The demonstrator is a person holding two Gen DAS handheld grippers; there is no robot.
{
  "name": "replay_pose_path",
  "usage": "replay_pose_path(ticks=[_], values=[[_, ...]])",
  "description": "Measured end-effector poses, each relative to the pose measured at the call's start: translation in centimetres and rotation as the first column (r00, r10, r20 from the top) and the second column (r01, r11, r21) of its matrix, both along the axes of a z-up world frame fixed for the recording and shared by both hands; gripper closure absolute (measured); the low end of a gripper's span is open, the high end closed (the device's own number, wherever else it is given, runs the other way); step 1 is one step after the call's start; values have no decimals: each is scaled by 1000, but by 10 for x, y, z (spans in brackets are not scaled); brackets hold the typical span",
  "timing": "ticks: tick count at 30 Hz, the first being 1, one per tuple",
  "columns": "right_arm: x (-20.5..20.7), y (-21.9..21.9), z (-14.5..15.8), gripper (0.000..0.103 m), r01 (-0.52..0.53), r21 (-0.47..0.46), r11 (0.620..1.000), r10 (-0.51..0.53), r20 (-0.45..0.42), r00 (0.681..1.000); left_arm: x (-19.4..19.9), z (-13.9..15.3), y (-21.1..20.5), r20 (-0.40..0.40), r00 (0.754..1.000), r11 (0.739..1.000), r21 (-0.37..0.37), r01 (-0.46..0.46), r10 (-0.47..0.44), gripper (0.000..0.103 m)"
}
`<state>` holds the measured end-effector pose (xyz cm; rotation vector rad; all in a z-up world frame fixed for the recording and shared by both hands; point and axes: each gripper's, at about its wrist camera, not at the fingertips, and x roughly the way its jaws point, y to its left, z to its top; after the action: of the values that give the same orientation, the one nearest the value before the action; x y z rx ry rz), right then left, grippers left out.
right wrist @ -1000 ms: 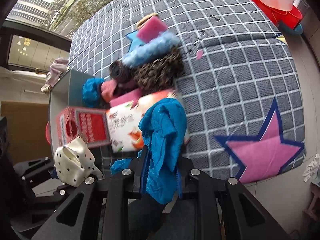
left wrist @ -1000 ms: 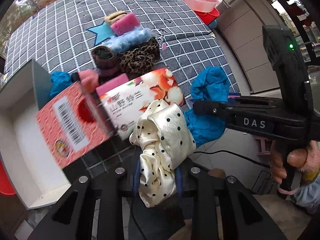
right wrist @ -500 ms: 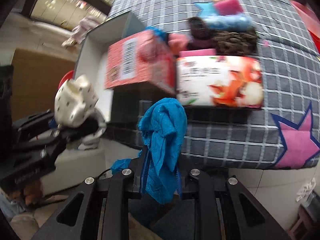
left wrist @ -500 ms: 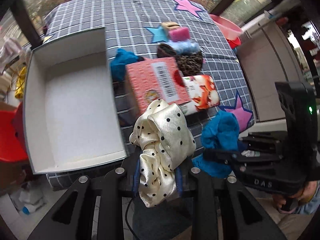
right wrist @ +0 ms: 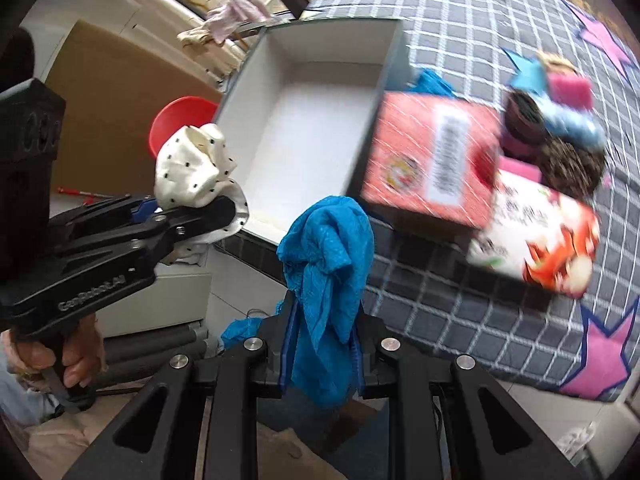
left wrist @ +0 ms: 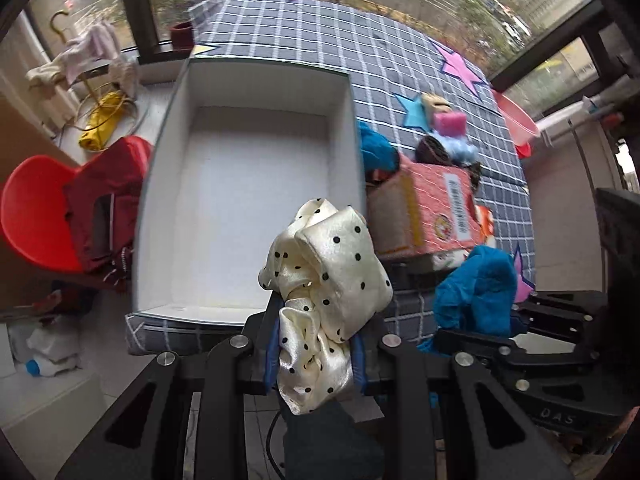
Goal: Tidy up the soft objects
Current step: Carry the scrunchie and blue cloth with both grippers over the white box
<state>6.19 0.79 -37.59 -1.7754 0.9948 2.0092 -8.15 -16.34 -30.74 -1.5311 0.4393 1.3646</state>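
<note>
Beside the white box (left wrist: 256,184), tissue cartons (left wrist: 428,208) crowd; each hand-held gripper clamps a scrunchie (left wrist: 328,280).

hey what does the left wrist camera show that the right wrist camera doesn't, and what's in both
Only the left wrist view shows the red jacket draped on the red chair, the yellow bundle on the floor and the pink basin at the table's far corner.

Only the right wrist view shows the hand holding the left gripper's handle.

Both show the empty white box, the cream polka-dot scrunchie clamped in the left gripper, the blue scrunchie clamped in the right gripper, the red carton and the checked tablecloth.
</note>
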Motion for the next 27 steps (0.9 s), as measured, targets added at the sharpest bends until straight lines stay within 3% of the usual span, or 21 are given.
replay_pose_path(ticks=[4, 9, 27], values=[[-25, -2, 4, 79, -43, 16, 999, 44, -13, 999, -16, 2, -4, -3, 999, 999, -9, -50, 50, 72], [-57, 4, 10, 79, -69, 43, 997, 70, -25, 997, -27, -4, 33, -11, 996, 996, -20, -89, 89, 72], [-129, 69, 16, 79, -11, 119, 993, 13, -16, 1000, -97, -43, 125, -113, 974, 979, -27, -203, 199, 71]])
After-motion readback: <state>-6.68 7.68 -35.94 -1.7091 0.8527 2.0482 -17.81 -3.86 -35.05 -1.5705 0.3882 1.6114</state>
